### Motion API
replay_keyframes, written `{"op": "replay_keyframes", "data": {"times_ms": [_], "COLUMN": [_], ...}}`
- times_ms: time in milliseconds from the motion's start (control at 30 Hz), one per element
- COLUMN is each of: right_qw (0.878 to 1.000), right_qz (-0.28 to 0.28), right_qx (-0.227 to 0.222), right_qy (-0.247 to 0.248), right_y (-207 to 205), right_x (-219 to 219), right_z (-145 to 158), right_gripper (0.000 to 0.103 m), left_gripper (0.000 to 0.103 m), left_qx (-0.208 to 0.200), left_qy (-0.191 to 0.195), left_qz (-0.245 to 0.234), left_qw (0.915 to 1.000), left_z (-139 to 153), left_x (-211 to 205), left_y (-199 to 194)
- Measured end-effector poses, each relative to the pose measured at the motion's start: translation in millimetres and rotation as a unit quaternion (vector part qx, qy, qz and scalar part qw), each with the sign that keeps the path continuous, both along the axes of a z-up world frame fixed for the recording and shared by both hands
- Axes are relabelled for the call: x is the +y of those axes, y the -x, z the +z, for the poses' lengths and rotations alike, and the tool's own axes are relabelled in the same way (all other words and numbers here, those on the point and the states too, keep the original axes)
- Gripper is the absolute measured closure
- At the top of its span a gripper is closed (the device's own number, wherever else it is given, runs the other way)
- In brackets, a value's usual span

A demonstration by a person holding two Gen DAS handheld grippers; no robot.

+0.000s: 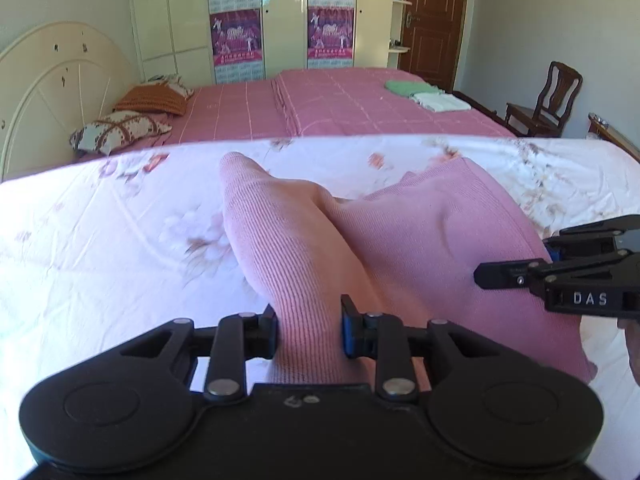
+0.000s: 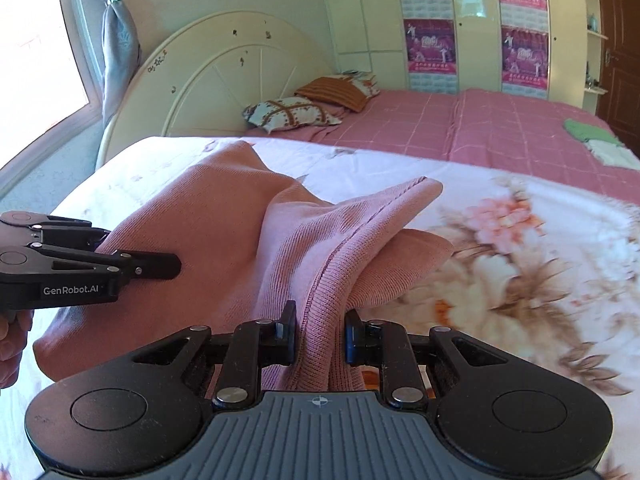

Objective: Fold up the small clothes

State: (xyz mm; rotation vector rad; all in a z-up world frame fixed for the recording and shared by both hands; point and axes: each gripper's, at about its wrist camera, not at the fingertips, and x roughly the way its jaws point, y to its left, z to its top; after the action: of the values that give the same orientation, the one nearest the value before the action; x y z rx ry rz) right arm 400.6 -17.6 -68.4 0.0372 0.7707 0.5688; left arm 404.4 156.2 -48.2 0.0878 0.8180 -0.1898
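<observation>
- Centrally, pink knit garment (image 1: pixel 360 240) draped over white floral sheet (image 1: pixel 100 260), bunched and lifted toward bottom of both frames.
- Left gripper (image 1: pixel 308 330), bottom centre of left view: nearly closed, pads pinching a ribbed fold of garment.
- Right gripper (image 2: pixel 320 336), bottom centre of right view: likewise clamped on a seamed edge of same garment.
- Behind, upper half: pink checked bed (image 1: pixel 340 108) with pillows (image 1: pixel 120 132) at left, folded green and white clothes (image 1: pixel 424 94) at right.
- Wardrobe (image 1: pixel 280 16) with posters at top.
</observation>
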Motion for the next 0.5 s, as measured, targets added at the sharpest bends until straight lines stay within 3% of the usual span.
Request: {"op": "replay_keyframes", "data": {"times_ms": [133, 200, 267, 333, 400, 433, 500], "right_qw": [1.0, 0.999, 0.998, 0.996, 0.995, 0.995, 0.995], "right_qz": [-0.009, -0.021, -0.029, -0.036, -0.035, -0.04, -0.067], "right_qx": [0.03, 0.045, 0.063, 0.075, 0.087, 0.085, 0.05], "right_qy": [0.002, 0.007, -0.004, -0.016, -0.036, -0.043, -0.057], "right_y": [-4, -5, -7, -9, -13, -14, -10], "right_x": [13, 9, 0, -5, -9, -13, -25], "right_z": [-27, -41, -54, -61, -59, -54, -37], "right_gripper": [0.082, 0.082, 0.082, 0.082, 0.077, 0.069, 0.059], "left_gripper": [0.074, 0.069, 0.061, 0.036, 0.036, 0.037, 0.041], "left_qx": [0.025, 0.018, 0.011, 0.006, -0.012, -0.02, -0.035], "left_qy": [0.021, 0.035, 0.047, 0.035, 0.04, 0.051, 0.088], "left_qz": [0.002, 0.003, 0.006, 0.012, 0.005, 0.005, 0.013], "left_qw": [0.9995, 0.9992, 0.9988, 0.9993, 0.9991, 0.9985, 0.9954], "left_z": [-30, -40, -43, -44, -36, -32, -27], "left_x": [19, 29, 35, 42, 54, 61, 79], "left_y": [-3, -2, -2, -3, -1, 0, -6]}}
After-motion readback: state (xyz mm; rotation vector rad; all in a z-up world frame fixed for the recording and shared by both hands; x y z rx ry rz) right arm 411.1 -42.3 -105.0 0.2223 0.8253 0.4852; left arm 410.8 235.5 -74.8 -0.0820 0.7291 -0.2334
